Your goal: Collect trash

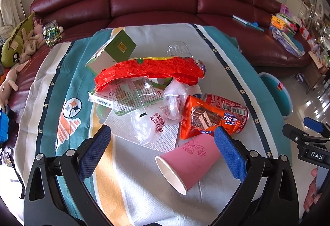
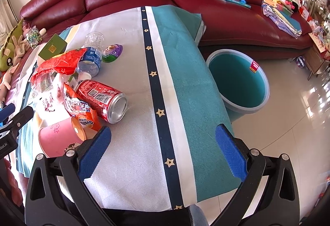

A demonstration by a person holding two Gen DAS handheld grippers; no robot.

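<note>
While left tongs [image 1: 163, 136] gape, pink cup [image 1: 186, 161] lies tipped between them

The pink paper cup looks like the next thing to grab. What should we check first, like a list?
1. Left claw open: ok, jaws spread wide.
2. Pink paper cup within the opening: ok, lying on its side between the pads.
3. Cup free of other trash: not ok, the orange snack wrapper looks to rest against its base.
4. Red soda can staying put: cannot tell, it lies on its side.
5. Teal round bin ready: ok, open beside the table.
6. Right claw free: ok, open, holding nothing.
</note>
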